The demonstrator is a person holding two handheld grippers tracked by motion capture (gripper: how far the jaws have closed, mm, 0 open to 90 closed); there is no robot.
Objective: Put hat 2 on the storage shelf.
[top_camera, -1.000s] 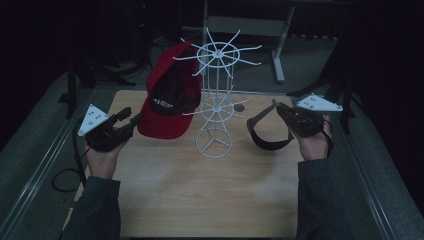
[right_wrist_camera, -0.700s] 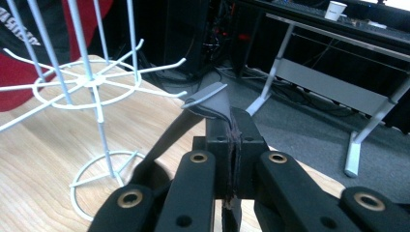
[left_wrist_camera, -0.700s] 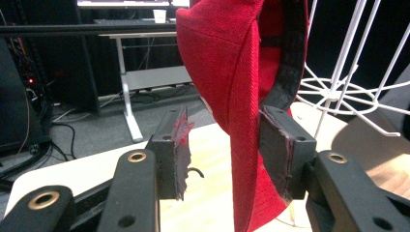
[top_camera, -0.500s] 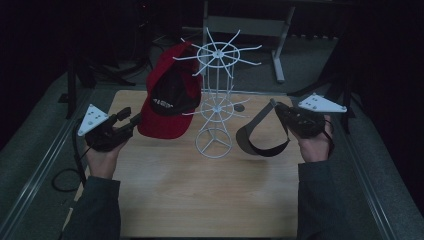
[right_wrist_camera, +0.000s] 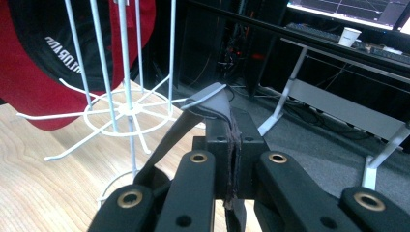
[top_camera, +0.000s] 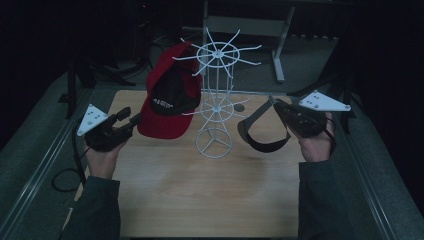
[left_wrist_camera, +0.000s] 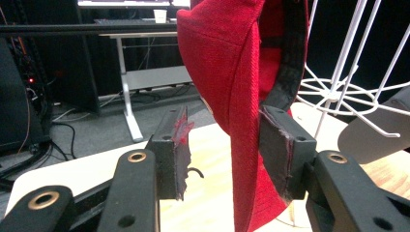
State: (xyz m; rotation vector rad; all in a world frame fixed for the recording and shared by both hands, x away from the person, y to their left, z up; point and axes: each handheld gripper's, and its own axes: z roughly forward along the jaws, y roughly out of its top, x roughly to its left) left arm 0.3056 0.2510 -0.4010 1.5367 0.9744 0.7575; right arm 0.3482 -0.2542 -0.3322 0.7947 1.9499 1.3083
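The left gripper (top_camera: 125, 116) stood near the left edge of the tabletop (top_camera: 200, 200), its jaws spread wide. In the left gripper view the brim of the red cap (left_wrist_camera: 232, 96) hung down between the two pads; the right-hand pad (left_wrist_camera: 280, 150) lay against the brim's underside, while the other pad stood apart from the cloth. The cap itself hung from an arm of the white wire rack (top_camera: 216, 100), which stood near the middle of the tabletop towards its far edge.

The right gripper (top_camera: 279, 107) was held above the tabletop's right side, jaws pressed together on the edge of a dark visor (top_camera: 262, 131). The right gripper view showed the visor's fabric (right_wrist_camera: 212, 104) pinched tight between the pads, the rest of it curving down and away towards the rack (right_wrist_camera: 121, 96). In the high view the visor hung clear of the wood, just beside the rack's base.
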